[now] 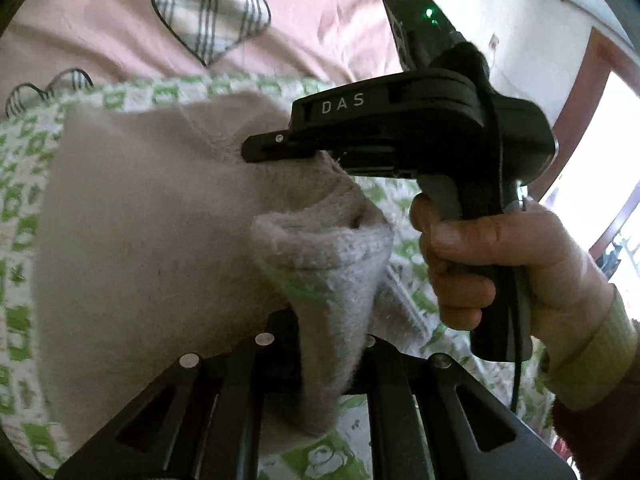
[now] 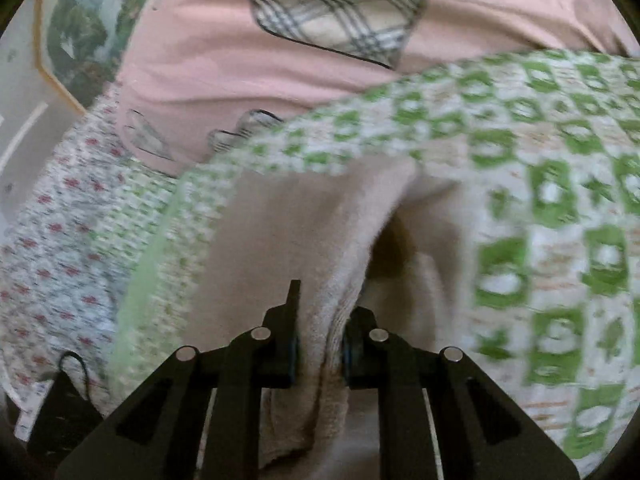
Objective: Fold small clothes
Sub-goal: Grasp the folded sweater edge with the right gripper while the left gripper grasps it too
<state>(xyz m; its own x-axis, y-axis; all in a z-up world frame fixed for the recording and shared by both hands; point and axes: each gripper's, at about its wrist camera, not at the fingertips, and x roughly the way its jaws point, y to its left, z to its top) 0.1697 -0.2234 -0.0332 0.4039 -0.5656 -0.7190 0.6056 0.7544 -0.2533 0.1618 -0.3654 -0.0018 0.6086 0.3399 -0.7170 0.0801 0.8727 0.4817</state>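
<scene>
Your left hand-held gripper and right hand-held gripper each clench an edge of the beige knitted garment, raised partly over the green-and-white patterned bed cover

Fingertips of left hand-held gripper buried under knit garment. Green-checked cover smeared by motion blur. Plaid heart cut off at top edge. Sleeve clipped at right edge. Framed picture too blurred to read.
</scene>
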